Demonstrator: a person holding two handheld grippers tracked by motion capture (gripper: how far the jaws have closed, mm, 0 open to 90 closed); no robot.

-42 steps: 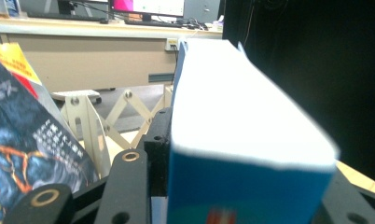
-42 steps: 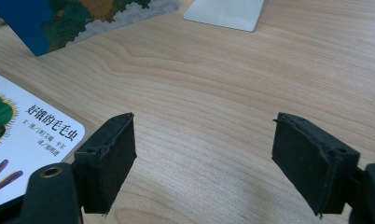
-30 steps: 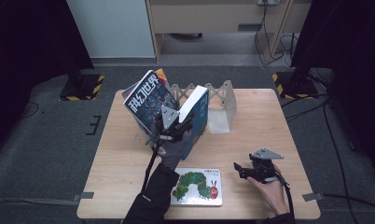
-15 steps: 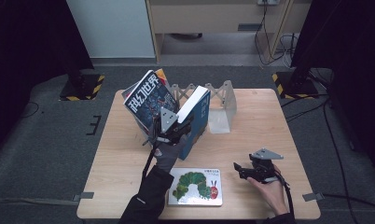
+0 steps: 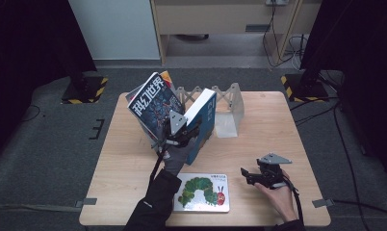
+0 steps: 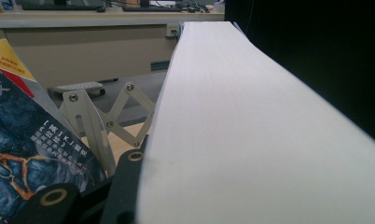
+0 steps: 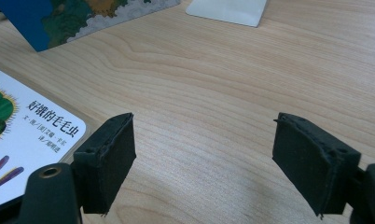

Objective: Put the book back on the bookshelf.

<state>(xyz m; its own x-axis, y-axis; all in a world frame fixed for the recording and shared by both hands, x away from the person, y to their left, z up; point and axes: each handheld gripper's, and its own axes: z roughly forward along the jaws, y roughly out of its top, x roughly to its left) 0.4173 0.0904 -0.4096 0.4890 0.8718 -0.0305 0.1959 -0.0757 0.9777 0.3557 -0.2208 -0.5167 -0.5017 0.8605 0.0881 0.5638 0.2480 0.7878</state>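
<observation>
Left gripper [image 5: 182,132] at table centre, its jaws just closing, clamped on the thick blue book [image 5: 203,120]; that book leans at 1 o'clock from the gripper, against the accordion rack [image 5: 227,103]; right gripper [image 5: 251,174] at 4 o'clock, jaws apart over bare table [image 7: 213,84], caterpillar book [image 5: 203,192] just beside.

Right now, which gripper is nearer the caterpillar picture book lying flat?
Right. The right gripper rests just beside the caterpillar book; the left gripper is farther back, at the thick blue book.

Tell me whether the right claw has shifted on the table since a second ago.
No. The right claw rests at the same spot, just right of the caterpillar book near the table's front edge, jaws open and empty.
</observation>
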